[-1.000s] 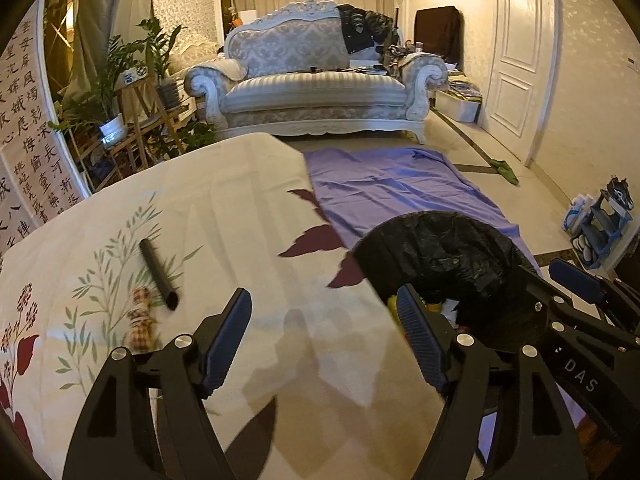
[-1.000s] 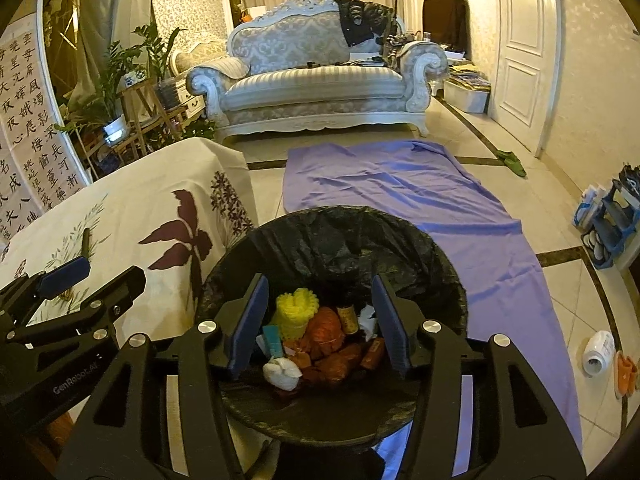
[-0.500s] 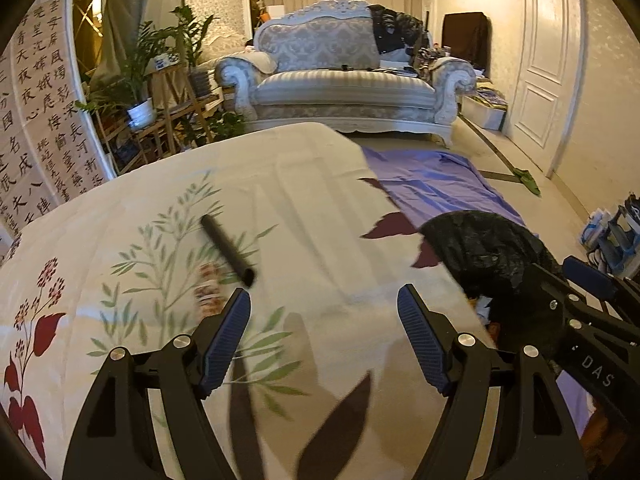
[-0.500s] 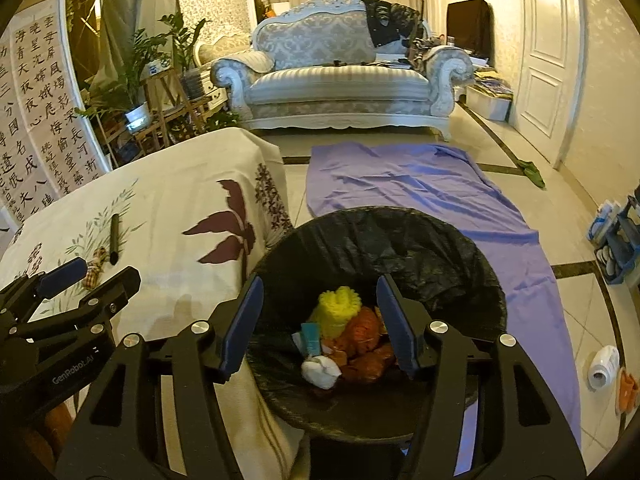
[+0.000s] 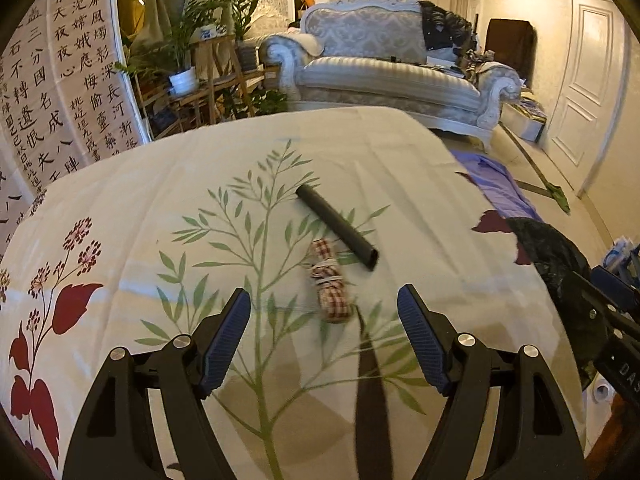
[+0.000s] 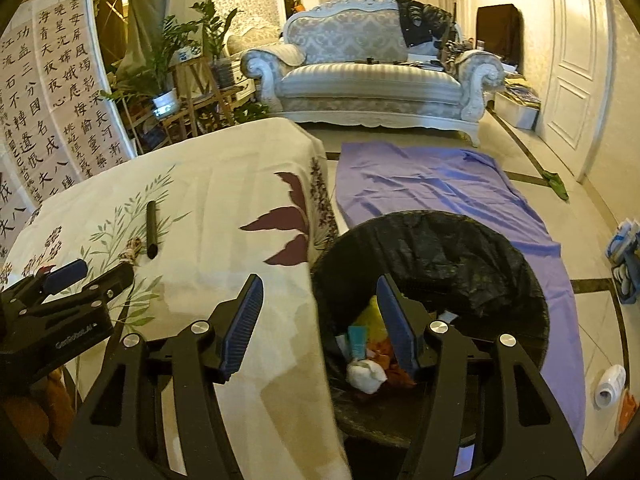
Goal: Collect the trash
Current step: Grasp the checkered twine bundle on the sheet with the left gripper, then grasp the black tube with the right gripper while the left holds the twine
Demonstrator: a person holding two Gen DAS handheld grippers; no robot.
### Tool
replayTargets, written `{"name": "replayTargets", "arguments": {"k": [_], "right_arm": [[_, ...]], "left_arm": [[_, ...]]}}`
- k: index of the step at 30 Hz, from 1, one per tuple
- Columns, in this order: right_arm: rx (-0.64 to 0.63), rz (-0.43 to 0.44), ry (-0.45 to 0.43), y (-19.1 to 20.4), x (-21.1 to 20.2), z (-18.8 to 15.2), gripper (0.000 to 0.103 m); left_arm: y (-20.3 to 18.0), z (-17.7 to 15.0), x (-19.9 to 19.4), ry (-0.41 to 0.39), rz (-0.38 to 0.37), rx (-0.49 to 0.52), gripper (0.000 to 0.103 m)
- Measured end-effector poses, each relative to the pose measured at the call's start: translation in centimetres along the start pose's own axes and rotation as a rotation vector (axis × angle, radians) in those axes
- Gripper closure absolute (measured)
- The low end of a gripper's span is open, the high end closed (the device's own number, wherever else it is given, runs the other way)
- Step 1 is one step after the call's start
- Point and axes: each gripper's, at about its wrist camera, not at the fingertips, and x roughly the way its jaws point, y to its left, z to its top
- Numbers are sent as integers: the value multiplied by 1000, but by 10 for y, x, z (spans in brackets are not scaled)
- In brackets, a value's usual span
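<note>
A small red-checked cloth bundle [image 5: 330, 288] lies on the floral tablecloth [image 5: 160, 184]. It is just ahead of my left gripper [image 5: 323, 336], which is open and empty. A black tube [image 5: 338, 226] lies slantwise just beyond the bundle. The bundle [image 6: 132, 250] and the tube [image 6: 152, 228] also show in the right wrist view, beside the left gripper [image 6: 80, 280]. My right gripper [image 6: 320, 316] hangs over the table edge and the black-lined bin [image 6: 440, 248]. Its jaws are opening, with nothing between them. The bin holds several pieces of trash, among them a white wad [image 6: 366, 374].
The bin [image 5: 548, 248] stands on the floor off the table's right edge, on a purple cloth [image 6: 440, 184]. Further back are a sofa [image 6: 372, 80], plant stands [image 6: 176, 92] and a white door [image 6: 576, 60]. Shoes [image 6: 624, 256] and a white object [image 6: 610, 386] lie at the right.
Both grippers have swung left, away from the bin and over the table. The tube and the checked bundle now lie centred just ahead of the left gripper.
</note>
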Motion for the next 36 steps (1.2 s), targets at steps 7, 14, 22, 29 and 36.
{"name": "replayTargets", "arguments": {"k": [7, 14, 22, 29, 36], "right_arm": [[-20, 21, 12, 12, 6, 2, 45], [-45, 37, 23, 25, 11, 3, 45], [-83, 86, 33, 54, 20, 12, 45], [-152, 155, 59, 98, 37, 24, 45], [-220, 195, 88, 138, 57, 37, 48]], "left_arm": [[0, 1, 15, 53, -26, 21, 55], [8, 2, 13, 44, -45, 16, 87], [33, 0, 8, 26, -3, -9, 87], [68, -1, 3, 9, 57, -40, 87], [95, -2, 1, 3, 96, -65, 87]]}}
